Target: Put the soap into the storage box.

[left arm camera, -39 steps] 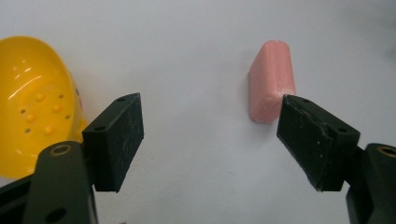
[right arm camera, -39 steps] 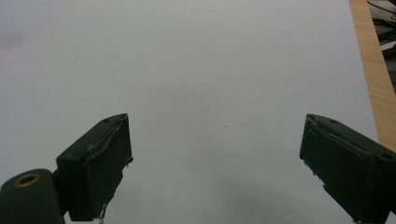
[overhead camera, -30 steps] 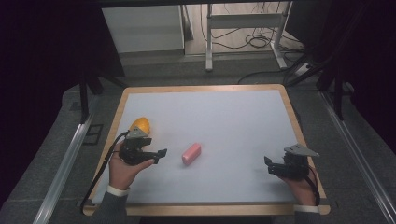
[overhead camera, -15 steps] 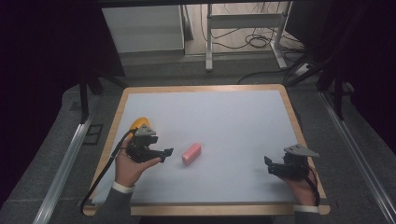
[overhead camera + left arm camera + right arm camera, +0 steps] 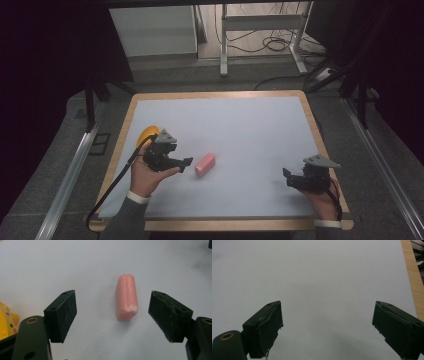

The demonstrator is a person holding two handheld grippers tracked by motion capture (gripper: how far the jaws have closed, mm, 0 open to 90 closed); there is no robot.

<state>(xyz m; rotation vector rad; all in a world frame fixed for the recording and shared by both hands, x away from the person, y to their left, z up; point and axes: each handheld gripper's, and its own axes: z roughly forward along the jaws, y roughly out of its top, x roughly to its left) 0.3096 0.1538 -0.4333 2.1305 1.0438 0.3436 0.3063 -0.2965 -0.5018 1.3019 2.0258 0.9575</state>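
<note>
Pink block (image 5: 126, 297) is lying on the counter (image 5: 250, 130) between the spread jaws of the left gripper (image 5: 112, 315), apparently lining up a grasp, while the right gripper (image 5: 327, 327) is idling open

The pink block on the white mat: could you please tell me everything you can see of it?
The pink block is a small oblong with rounded edges and one rounded end, matte and soft-looking like an eraser or clay, with whitish scuffs at its nearer end. It lies flat on the white mat, touching nothing else. The left gripper is open around it, jaws clear of both sides.
</note>
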